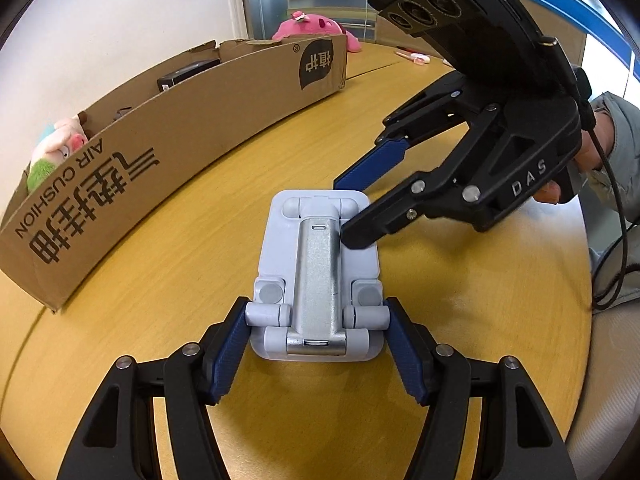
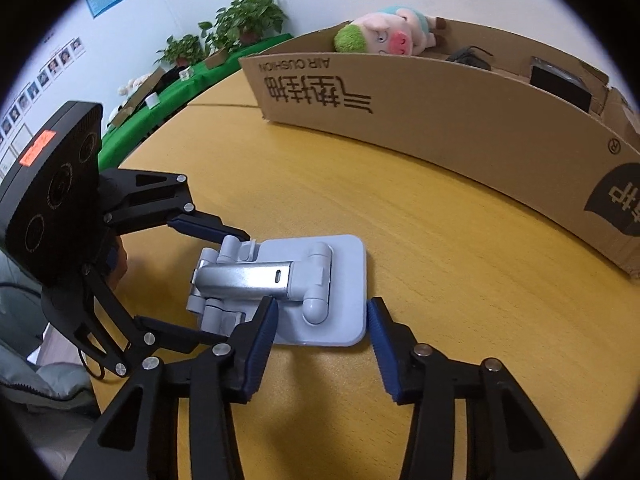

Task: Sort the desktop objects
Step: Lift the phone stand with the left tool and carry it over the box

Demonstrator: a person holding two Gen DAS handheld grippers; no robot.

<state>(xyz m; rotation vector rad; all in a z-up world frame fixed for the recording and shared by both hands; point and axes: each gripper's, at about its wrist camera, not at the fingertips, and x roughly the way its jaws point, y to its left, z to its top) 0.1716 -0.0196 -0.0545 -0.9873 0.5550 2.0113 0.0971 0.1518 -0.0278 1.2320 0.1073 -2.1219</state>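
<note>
Gripping the folded phone stand [image 1: 318,280] flat on the table [image 1: 200,240], the left gripper [image 1: 316,320] clamped its hinge end; the right gripper [image 2: 320,320] straddled the base, not clearly pinching (best squared up before lifting boxward).

Phone stand [image 1: 316,280] lies on table [image 1: 460,320]; cardboard box [image 1: 180,132] behind it.

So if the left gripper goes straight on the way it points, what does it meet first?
Probably the folded phone stand: its near end already lies between the left gripper's fingers. Beyond it waits the right gripper.
</note>
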